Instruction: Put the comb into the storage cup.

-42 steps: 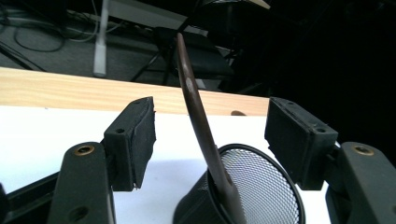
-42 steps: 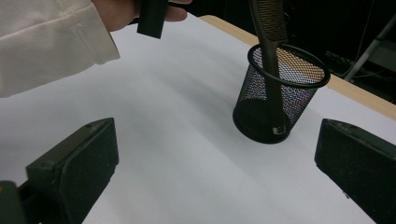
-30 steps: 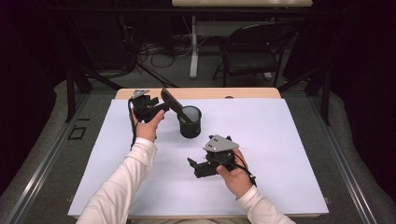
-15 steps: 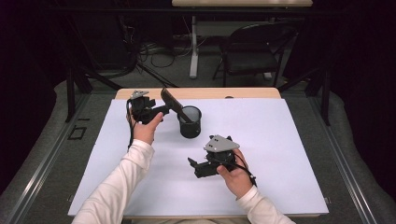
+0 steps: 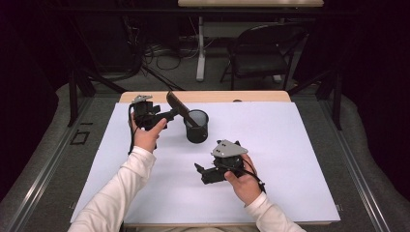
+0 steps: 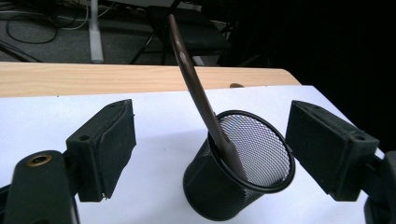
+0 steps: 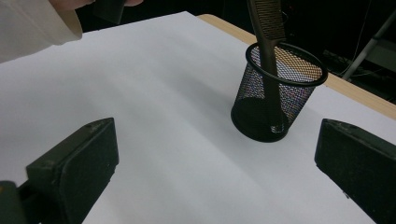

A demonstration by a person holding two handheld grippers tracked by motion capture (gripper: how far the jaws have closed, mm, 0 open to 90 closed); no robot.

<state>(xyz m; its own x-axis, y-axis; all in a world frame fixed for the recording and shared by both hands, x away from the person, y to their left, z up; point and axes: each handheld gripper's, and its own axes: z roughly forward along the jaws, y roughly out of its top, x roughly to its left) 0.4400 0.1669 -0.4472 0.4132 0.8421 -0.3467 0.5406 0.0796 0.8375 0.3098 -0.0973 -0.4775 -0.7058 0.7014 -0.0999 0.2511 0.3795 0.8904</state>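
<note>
Just ahead of the left gripper [image 5: 167, 116], jaws spread and empty: a brown comb [image 6: 196, 93] leaning in a black mesh cup [image 6: 243, 172].
The right gripper [image 5: 205, 171], nearer the person, gapes empty too; a nudge could well tip the cup.

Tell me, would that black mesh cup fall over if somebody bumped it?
Probably, and quite easily. The mesh cup is see-through wire, so it looks light. The long brown comb leans far out over its rim, which likely pulls it that way. It stands on smooth white paper, so it might slide first.
</note>
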